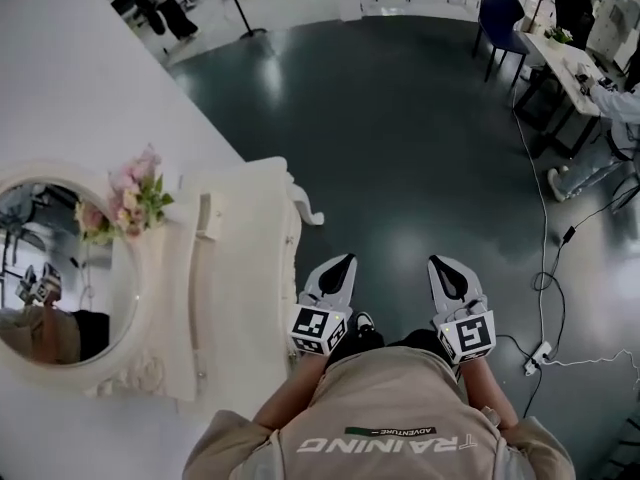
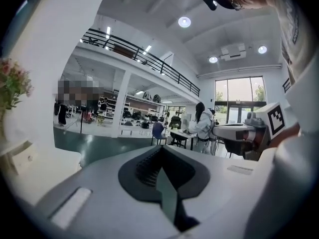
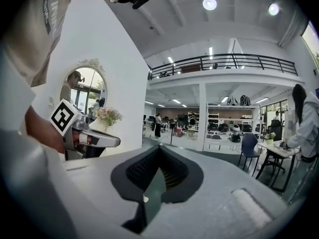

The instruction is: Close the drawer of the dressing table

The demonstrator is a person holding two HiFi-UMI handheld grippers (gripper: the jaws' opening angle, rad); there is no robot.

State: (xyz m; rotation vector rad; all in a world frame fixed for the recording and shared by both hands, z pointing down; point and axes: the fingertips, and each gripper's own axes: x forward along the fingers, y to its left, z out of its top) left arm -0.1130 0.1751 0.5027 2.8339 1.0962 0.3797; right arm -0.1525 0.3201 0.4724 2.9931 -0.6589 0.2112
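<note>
Left tongs shut, jaws pressed together, nothing between them; same reading in the left gripper view. Right tongs likewise closed tight and empty, confirmed in the right gripper view. Both are held side by side close in front of the person's torso, tips pointing away from the body, over the dark glossy floor. White vanity desk stands at the person's left against the wall; its front edge runs just beside the left tongs, with the right tongs further off, the left pair between it and the desk. Neither pair touches the desk. The drawer itself can't be picked out from above, so whether it is open or shut can't be told. Round mirror at the back of the desk, pink flowers beside it. White cable trails over the floor to the right
</note>
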